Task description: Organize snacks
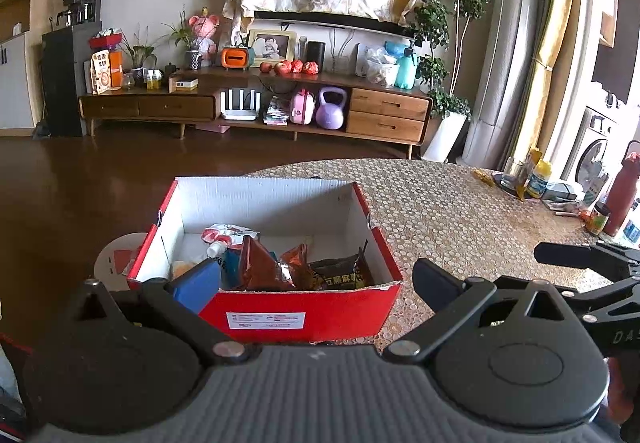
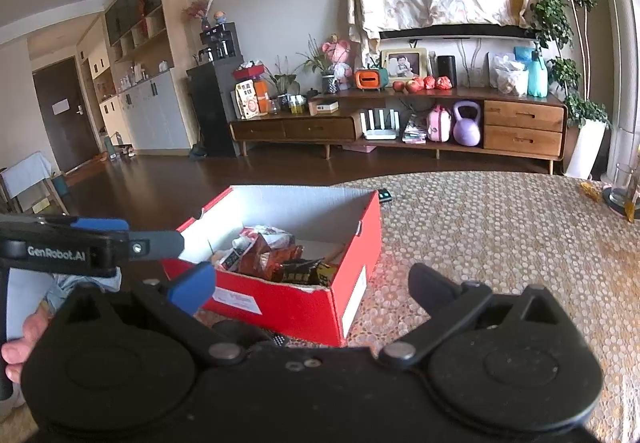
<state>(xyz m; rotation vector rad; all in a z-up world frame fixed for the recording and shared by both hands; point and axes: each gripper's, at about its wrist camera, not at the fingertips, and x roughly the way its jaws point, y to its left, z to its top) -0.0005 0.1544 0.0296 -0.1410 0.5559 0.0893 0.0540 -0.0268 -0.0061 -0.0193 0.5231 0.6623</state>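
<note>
Left wrist view: the left gripper [image 1: 316, 285] is spread wide with nothing between its fingers, the blue-padded finger [image 1: 198, 289] over the near left corner of a red cardboard box [image 1: 304, 313] and the black finger [image 1: 436, 289] out past the box's right wall, above the patterned tablecloth [image 1: 460, 219]. The box stands open on the table near its left edge, white inside, with a printed label on its near wall. The snacks lie inside against the near wall: a white pouch with a spout [image 1: 224, 239], a brown foil bag [image 1: 260, 267], an orange-brown foil bag [image 1: 296, 265] and a dark packet with yellow lettering [image 1: 344, 275] (the lettering is partly hidden by the box rim). At the right edge of this view the other tool's black arm [image 1: 588, 255] reaches in over the cloth. From the right wrist camera the right gripper [image 2: 310, 289] is likewise released and empty, its fingers framing the near right corner of the box [image 2: 304, 307], which holds the same heap of packets [image 2: 272, 255]. The left gripper's fingers [image 2: 156, 243] show at the left of that picture, close to the box's left corner. Bottles and a glass [image 1: 514, 171] stand at the far right of the table, well apart from the box.
</note>
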